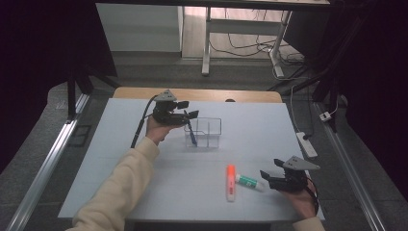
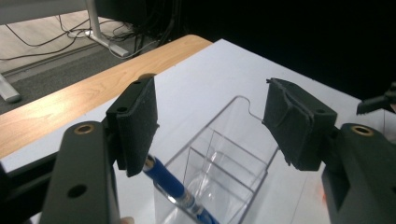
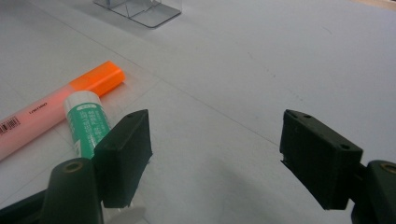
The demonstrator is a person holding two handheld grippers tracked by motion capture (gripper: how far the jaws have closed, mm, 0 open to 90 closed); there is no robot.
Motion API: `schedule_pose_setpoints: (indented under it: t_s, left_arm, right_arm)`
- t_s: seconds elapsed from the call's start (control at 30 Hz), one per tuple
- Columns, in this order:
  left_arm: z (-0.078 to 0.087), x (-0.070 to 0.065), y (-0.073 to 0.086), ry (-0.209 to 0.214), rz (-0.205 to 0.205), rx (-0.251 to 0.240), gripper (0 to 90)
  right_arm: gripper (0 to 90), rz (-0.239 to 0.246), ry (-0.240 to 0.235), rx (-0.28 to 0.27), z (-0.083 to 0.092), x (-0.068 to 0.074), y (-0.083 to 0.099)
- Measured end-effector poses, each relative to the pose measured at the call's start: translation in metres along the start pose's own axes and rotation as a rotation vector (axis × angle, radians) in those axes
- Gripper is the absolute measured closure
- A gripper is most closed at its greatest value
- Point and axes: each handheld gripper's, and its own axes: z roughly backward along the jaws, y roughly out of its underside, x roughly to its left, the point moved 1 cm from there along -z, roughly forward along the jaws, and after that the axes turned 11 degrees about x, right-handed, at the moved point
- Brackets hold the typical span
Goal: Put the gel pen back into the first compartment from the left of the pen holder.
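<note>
A lab or office test space: a white-topped counter (image 1: 144, 183) with a wooden far edge, metal rails (image 1: 45, 166) at both sides, dark curtains around it, a power strip (image 1: 307, 144), loose cables (image 1: 250, 45) and desk legs (image 1: 207, 43) on carpet.

A slim blue plastic pen (image 1: 191, 134) shows through a clear, colourless plastic organiser box (image 1: 204, 132). The white tabletop (image 1: 144, 183) has a light wood-coloured far edge. An orange highlighter marker (image 1: 231, 182) fades to pale pink; the round glue stick (image 1: 250, 182) is green and white. Both tongs (image 1: 190, 114) (image 1: 267, 177) are black.
</note>
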Motion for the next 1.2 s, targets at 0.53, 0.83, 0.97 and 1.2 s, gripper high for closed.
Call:
schedule_pose_setpoints:
  t_s: [0.53, 0.83, 0.97, 1.2]
  left_arm:
    - [0.026, -0.015, 0.033, -0.004, -0.077, 0.094, 35.9]
    - [0.034, -0.026, 0.049, 0.03, -0.076, 0.152, 36.6]
    - [0.034, -0.032, 0.054, 0.029, -0.098, 0.17, 37.2]
    - [0.03, -0.04, 0.06, 0.059, -0.135, 0.202, 37.2]
  right_arm:
    - [24.5, 0.003, 0.001, 0.0, 0.0, 0.001, 0.0]
    - [24.5, 0.005, 0.006, 0.001, 0.0, 0.002, -0.001]
    - [24.5, 0.004, 0.001, 0.0, 0.0, 0.001, 0.0]
    - [24.5, 0.001, 0.0, -0.006, 0.0, 0.001, 0.0]
